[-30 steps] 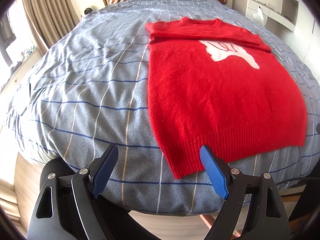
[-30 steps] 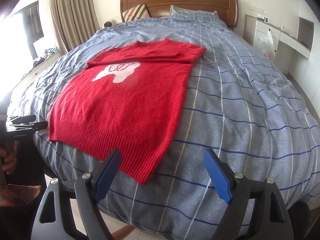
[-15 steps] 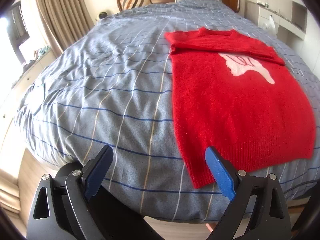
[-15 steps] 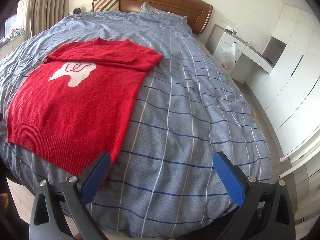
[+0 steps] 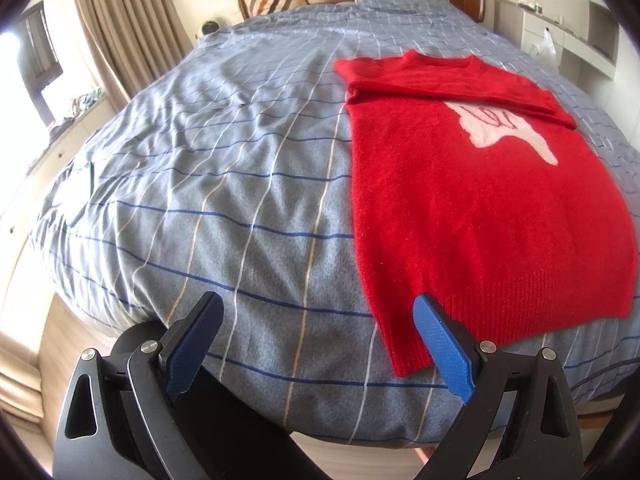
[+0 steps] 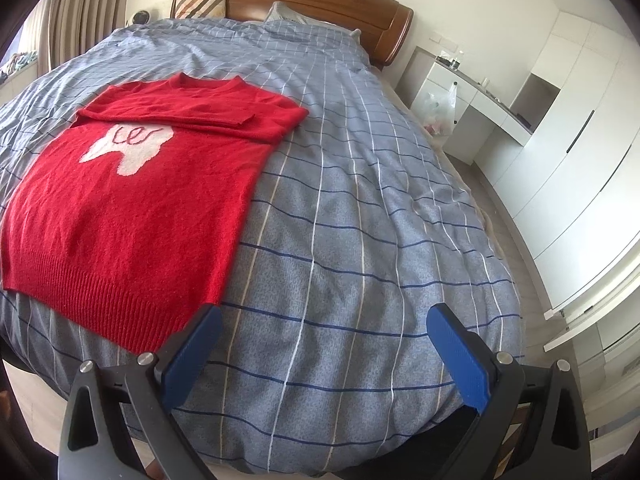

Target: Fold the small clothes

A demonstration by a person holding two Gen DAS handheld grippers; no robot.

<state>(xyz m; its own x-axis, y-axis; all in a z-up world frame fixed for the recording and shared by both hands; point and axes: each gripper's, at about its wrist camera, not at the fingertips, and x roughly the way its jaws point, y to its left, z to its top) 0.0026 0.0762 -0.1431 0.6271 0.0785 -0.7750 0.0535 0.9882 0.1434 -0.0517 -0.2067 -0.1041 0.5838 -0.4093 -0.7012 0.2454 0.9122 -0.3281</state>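
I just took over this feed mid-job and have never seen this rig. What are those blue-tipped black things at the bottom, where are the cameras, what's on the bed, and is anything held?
Those are two hand-held grippers, one in each of a person's hands. Each picture comes from a fisheye camera on a gripper, looking along its fingers. The left gripper and right gripper both stand open with nothing held. On the blue checked bedspread lies a red sweater, spread flat with its sleeves folded across the chest. Its ribbed hem sits near the foot of the bed, just ahead of the grippers.
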